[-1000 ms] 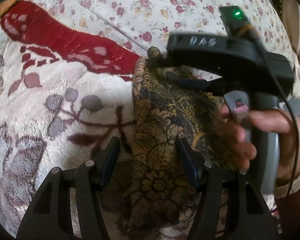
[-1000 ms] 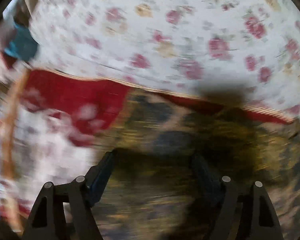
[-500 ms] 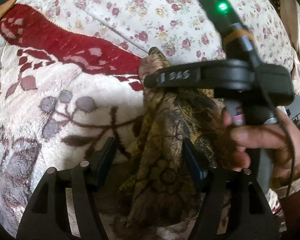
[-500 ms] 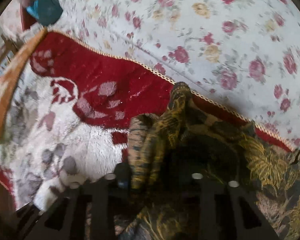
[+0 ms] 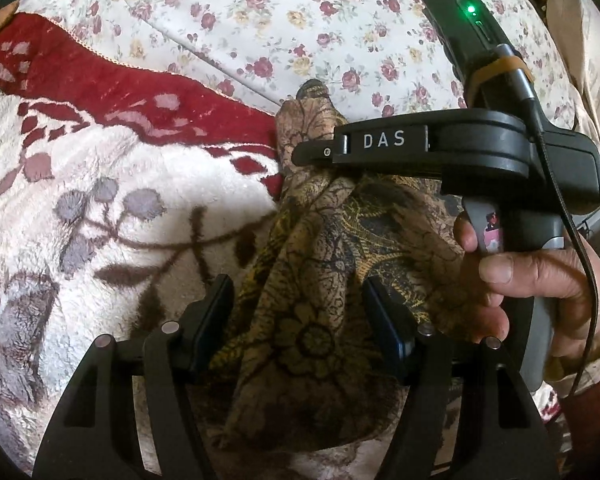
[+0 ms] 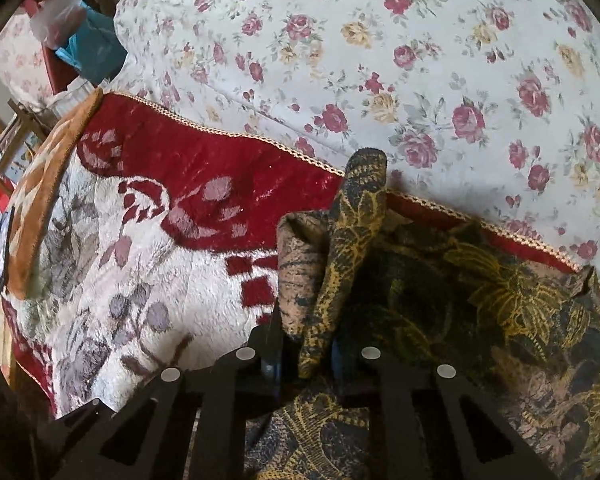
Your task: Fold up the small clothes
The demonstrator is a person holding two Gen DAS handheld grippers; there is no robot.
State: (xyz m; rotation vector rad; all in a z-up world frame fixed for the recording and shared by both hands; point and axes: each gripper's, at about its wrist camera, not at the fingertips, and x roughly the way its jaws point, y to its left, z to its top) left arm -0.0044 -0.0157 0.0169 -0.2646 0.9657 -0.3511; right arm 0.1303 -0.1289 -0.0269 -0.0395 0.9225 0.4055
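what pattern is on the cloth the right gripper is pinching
The cloth has a gold and tan flower-and-leaf print on a dark ground, clearest in the right wrist view.

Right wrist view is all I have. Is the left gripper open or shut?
Observer: Open. The left gripper has its jaws wide apart.
Operator: Is any cloth between them?
Observer: Yes, a hanging fold of the brown floral cloth passes between the fingers, but the pads do not press on it.
Operator: Where does its lower end go?
Observer: It rests on the white fleece blanket, low between the left fingers.
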